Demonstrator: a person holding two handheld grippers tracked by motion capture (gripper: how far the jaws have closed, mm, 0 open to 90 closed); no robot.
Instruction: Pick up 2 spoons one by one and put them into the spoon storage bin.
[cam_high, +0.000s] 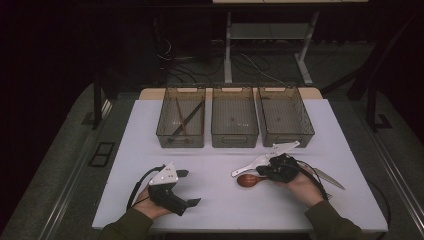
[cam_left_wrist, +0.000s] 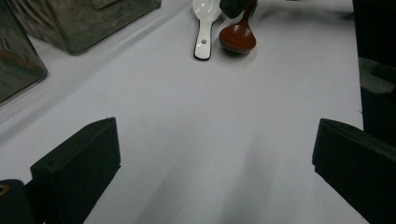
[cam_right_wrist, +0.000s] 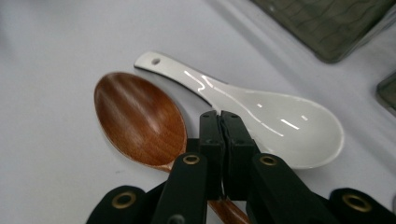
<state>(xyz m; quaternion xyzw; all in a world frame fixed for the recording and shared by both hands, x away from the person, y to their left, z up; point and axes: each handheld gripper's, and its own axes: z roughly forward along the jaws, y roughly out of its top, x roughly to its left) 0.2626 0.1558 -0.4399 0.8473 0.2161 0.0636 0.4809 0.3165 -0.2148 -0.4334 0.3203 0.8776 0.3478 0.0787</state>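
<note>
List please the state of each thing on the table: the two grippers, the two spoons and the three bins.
Left gripper: open, holding nothing.
Right gripper: shut, jaws over the wooden spoon's neck; a grip on it cannot be told.
Wooden spoon: lying bowl up on the table.
White spoon: lying bowl up beside it.
Left bin: holds chopsticks.
Middle bin: looks empty.
Right bin: looks empty.

Three clear bins (cam_high: 235, 122) at table (cam_high: 150, 150) rear; sticks (cam_high: 185, 120) in leftmost.

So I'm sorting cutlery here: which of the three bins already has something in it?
The left bin: two long sticks lie crossed inside it. The middle bin and right bin look bare.
</note>
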